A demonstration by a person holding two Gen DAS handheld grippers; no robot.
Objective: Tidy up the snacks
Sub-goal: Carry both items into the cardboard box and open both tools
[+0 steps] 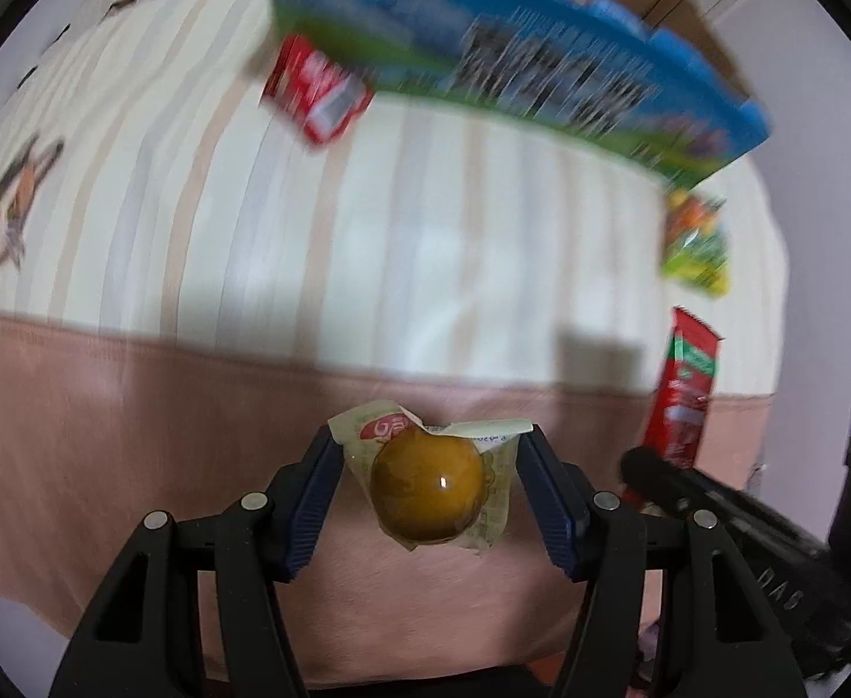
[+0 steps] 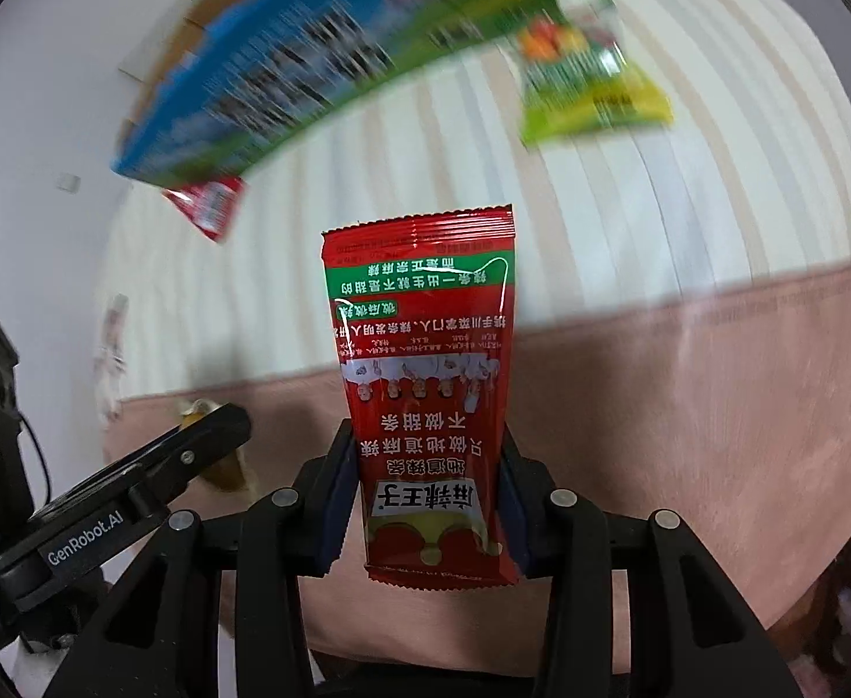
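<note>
My left gripper [image 1: 431,453] is shut on a clear wrapped snack with a round brown ball inside [image 1: 428,485], held above the pink edge of the bed cover. My right gripper [image 2: 425,459] is shut on a tall red snack packet [image 2: 425,372] with green band and white print, held upright. The red packet also shows at the right of the left wrist view [image 1: 684,390]. The left gripper [image 2: 192,453] with its wrapped snack shows at the lower left of the right wrist view.
A large blue and green box [image 1: 512,52] lies at the far side of the striped bed cover [image 1: 367,203]. A small red packet [image 1: 314,90] lies by the box's left end. A green and yellow snack bag [image 1: 695,244] lies at the right.
</note>
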